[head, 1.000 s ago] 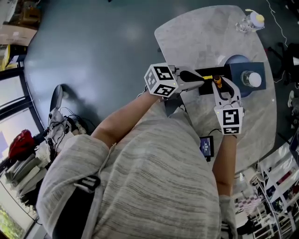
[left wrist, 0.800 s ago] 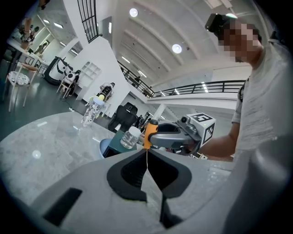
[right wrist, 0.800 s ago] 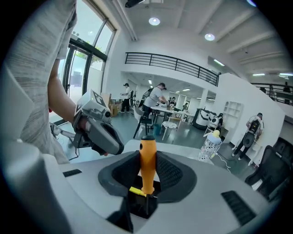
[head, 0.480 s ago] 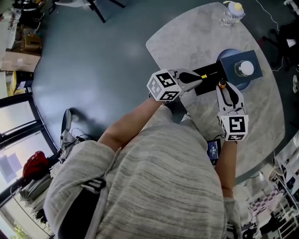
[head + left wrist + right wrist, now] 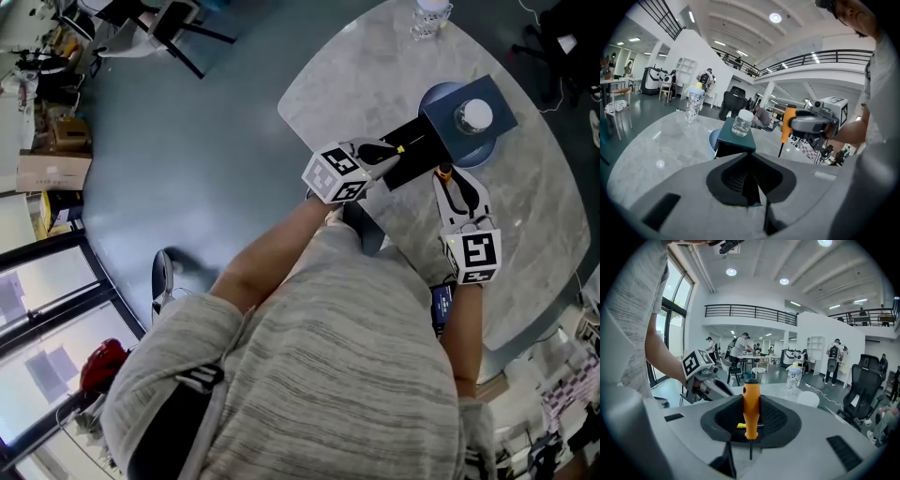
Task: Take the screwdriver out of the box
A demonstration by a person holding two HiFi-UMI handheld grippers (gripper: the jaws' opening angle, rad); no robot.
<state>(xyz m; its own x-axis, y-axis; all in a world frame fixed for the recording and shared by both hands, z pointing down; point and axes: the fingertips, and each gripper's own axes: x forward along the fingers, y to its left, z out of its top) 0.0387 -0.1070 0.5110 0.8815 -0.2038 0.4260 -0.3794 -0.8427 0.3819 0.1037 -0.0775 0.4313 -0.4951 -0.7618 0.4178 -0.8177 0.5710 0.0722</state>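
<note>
While my grey, fine-striped knit top [image 5: 309,375] fills the near side, a dark phone [image 5: 442,307] with a lit screen lies flat by my right arm at the near edge of the table [image 5: 366,66], a rounded slab, pale grey, mottled like stone and matte. My left gripper [image 5: 751,185] and right gripper [image 5: 450,180] are smooth moulded grey plastic with black ribbed pads [image 5: 776,416]. Past them lies the box [image 5: 729,140]: long and rectangular, dark teal outside, black inside, its near end open toward me. A small clear glass jar [image 5: 741,123] with a white cap stands on the closed far part, and that end lies over a round blue plate [image 5: 437,97]. Farthest off, a clear bottle [image 5: 429,14] stands near the table's far edge. My left gripper has its jaws drawn all but together, pinching a thin edge at the box's near end. My right gripper is closed on the screwdriver [image 5: 751,401], the pads pressing either side of its smooth orange handle, the thin dark shaft pointing down. It is out of the box, just to its right over the table.
</note>
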